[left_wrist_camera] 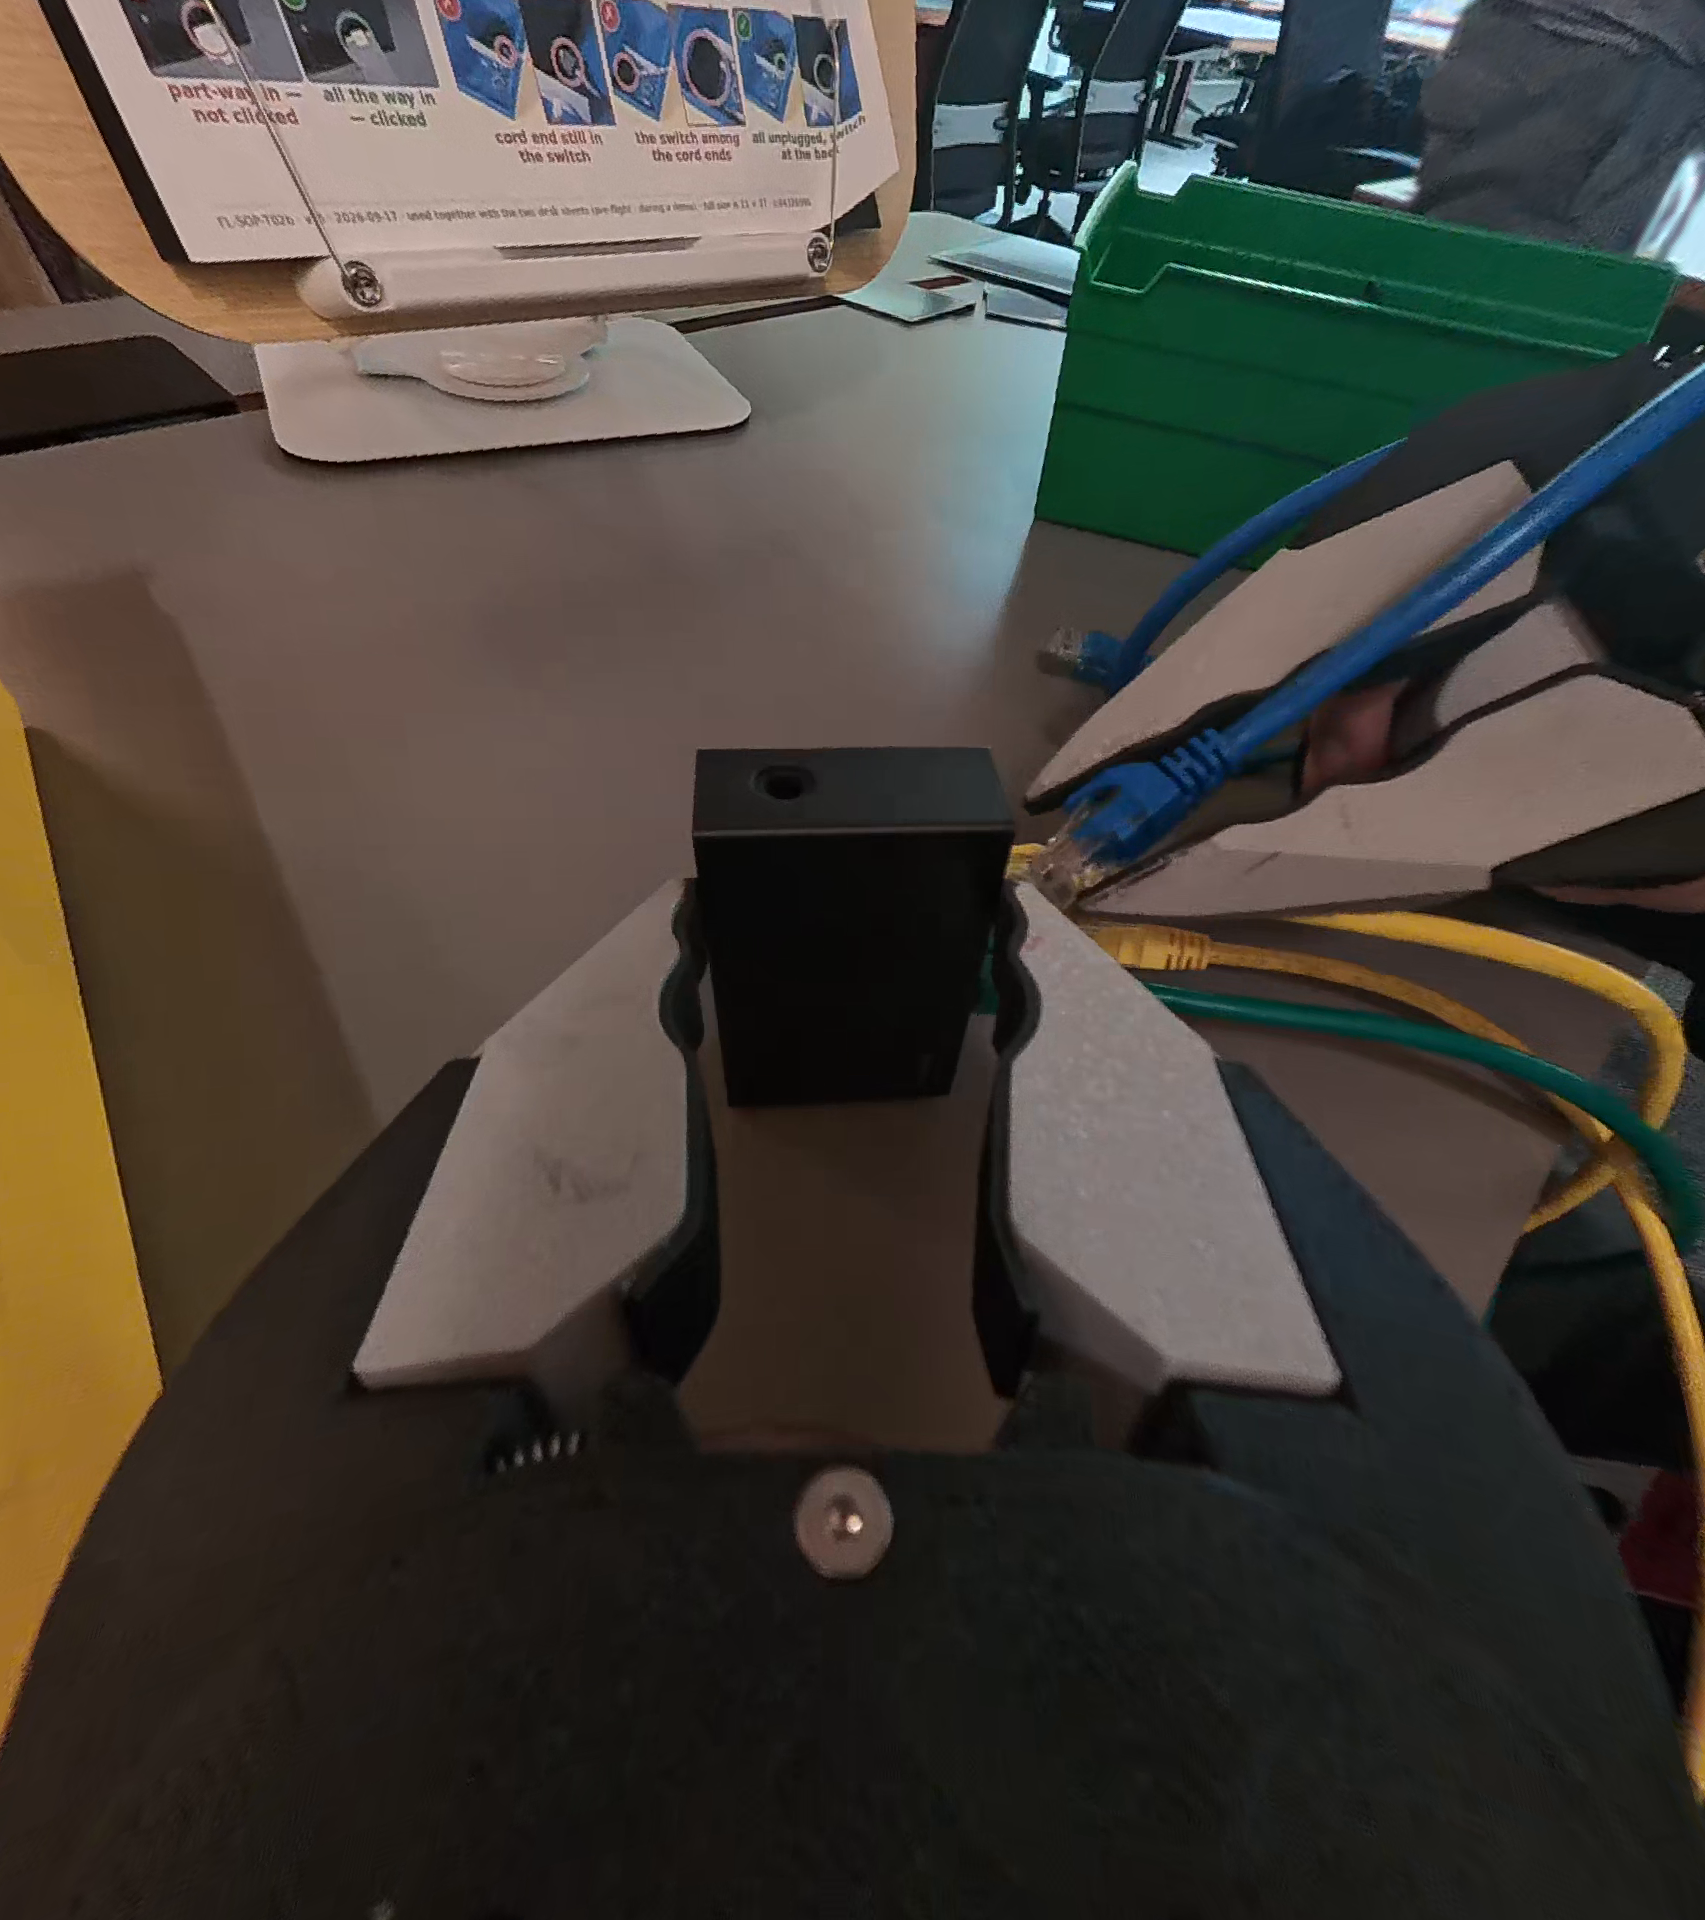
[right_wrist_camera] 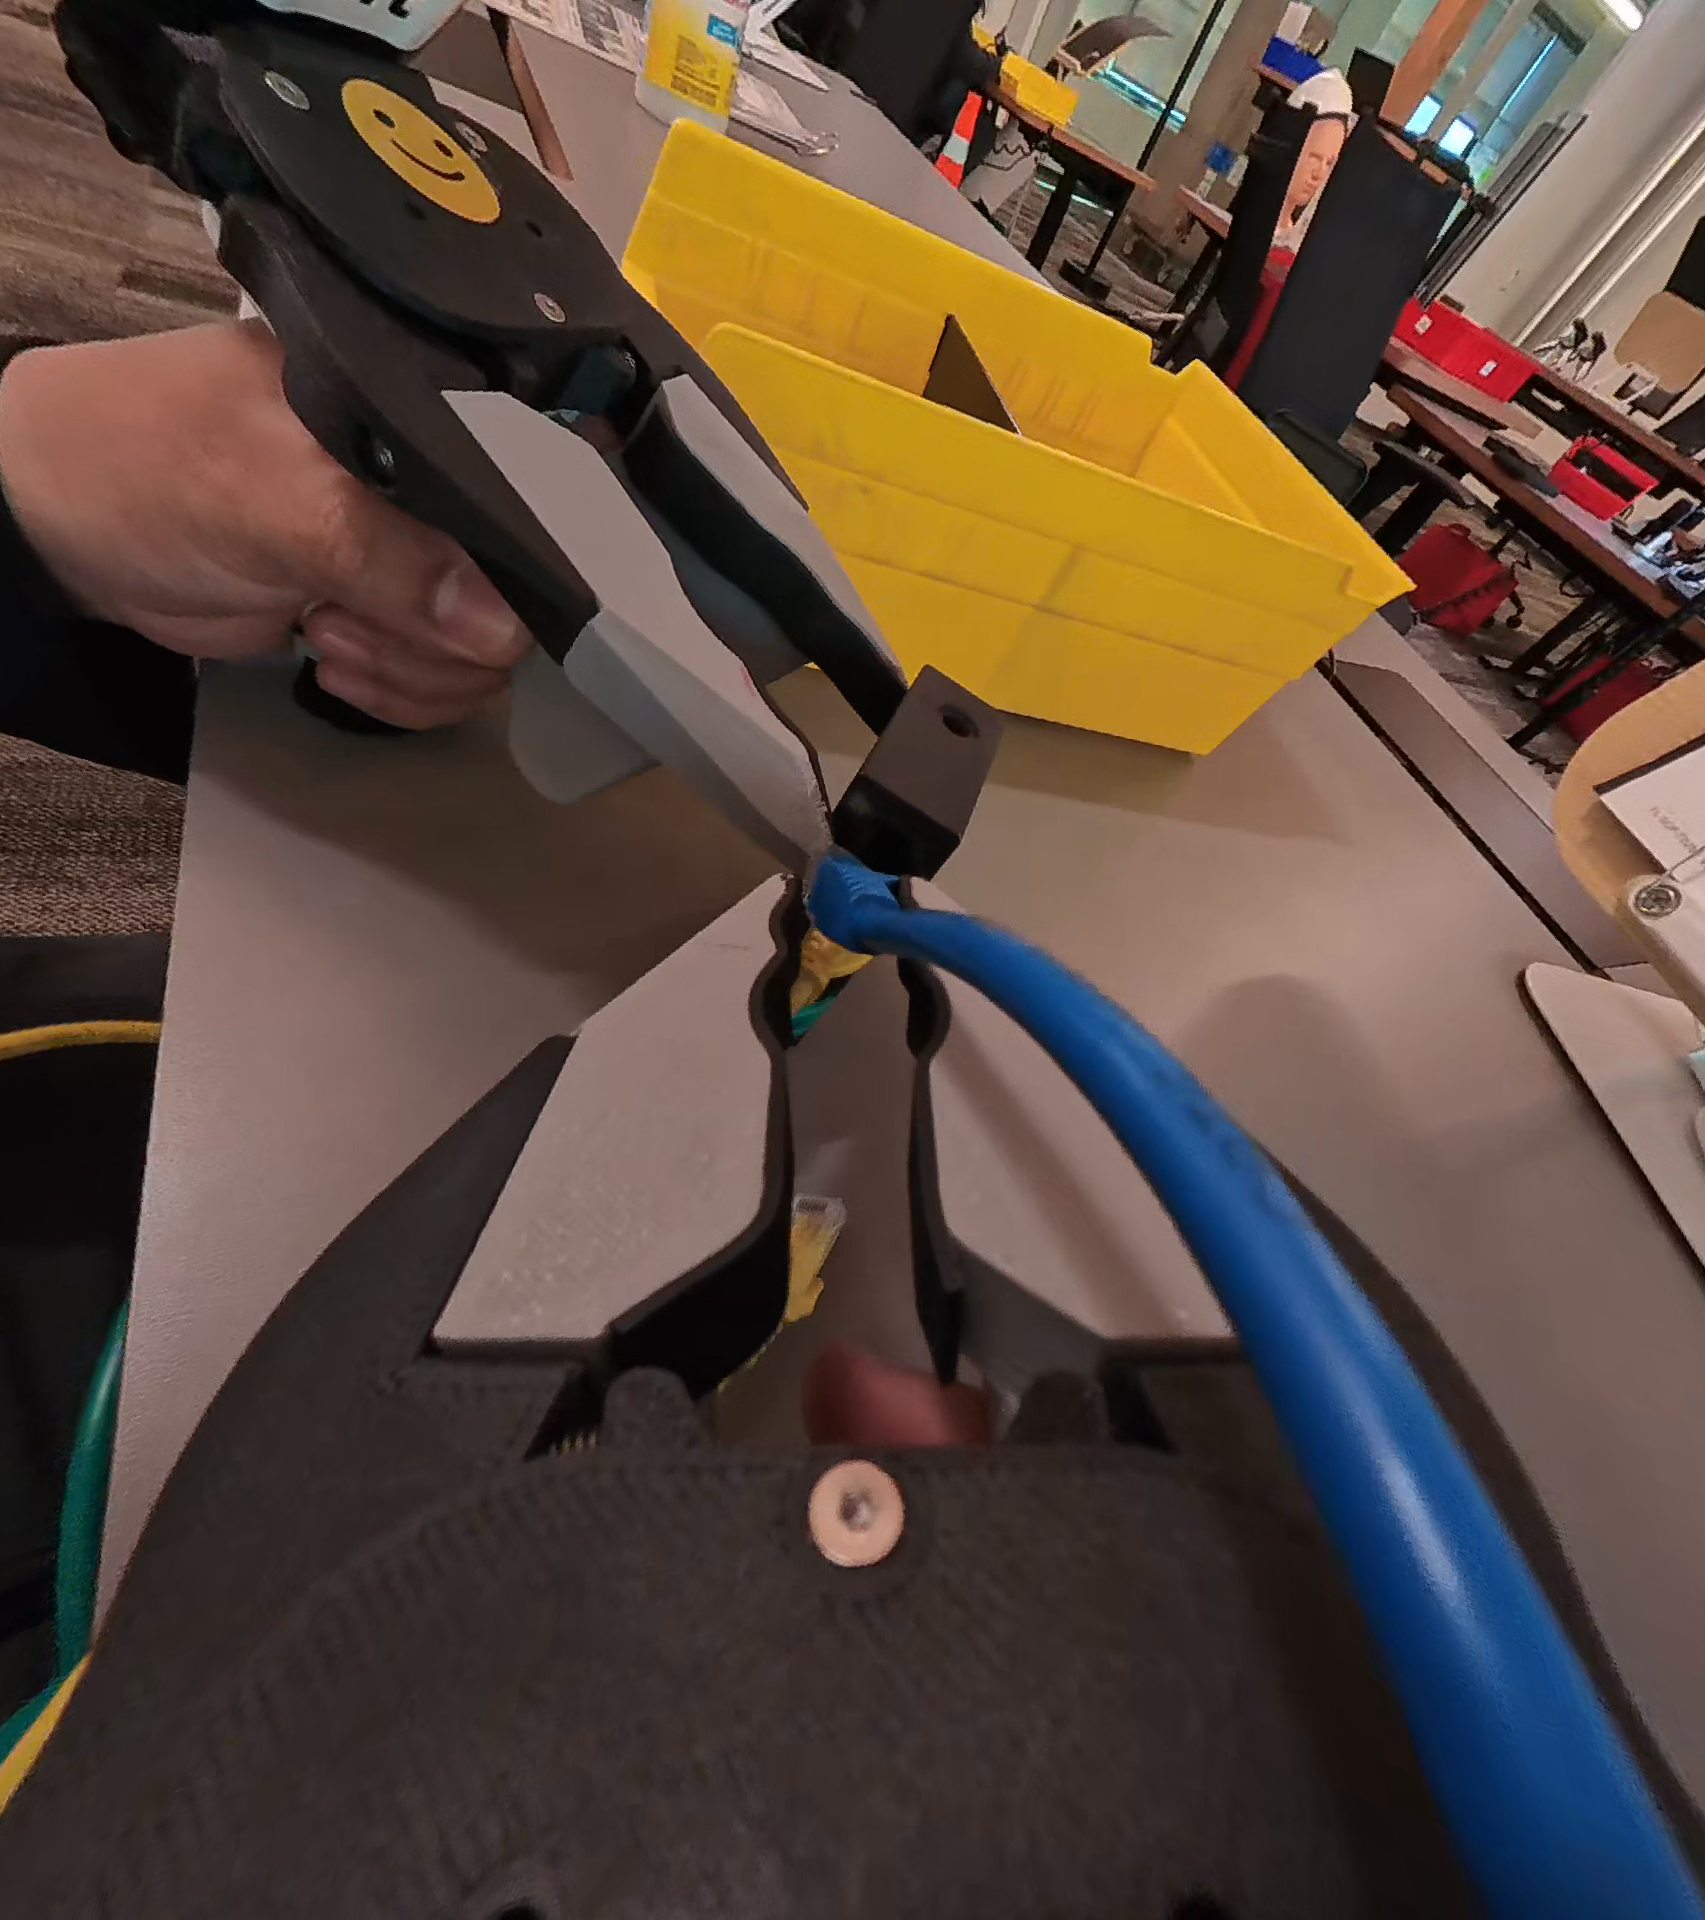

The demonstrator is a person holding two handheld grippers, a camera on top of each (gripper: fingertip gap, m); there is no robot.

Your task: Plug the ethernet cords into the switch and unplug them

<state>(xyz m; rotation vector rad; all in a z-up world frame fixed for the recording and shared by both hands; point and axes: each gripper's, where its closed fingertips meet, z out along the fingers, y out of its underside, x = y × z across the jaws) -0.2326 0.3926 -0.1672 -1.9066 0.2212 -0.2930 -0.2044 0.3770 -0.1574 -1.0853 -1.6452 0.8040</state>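
On the grey table (left_wrist_camera: 412, 644) | left claw (left_wrist_camera: 843, 935) pinching black switch (left_wrist_camera: 843, 904) | right claw (right_wrist_camera: 853, 914) pinching blue cord plug (right_wrist_camera: 848, 899) beside switch

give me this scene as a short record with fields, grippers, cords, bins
left gripper: shut on the switch, a black box held between its fingers
right gripper: shut on the blue cord near its plug, right at the switch
blue plug: at the switch's side; whether seated cannot be told
other cords: yellow cord and green cord trail off the table edge
bins: green bin and yellow bin on the table
also: sheet on a stand behind the switch
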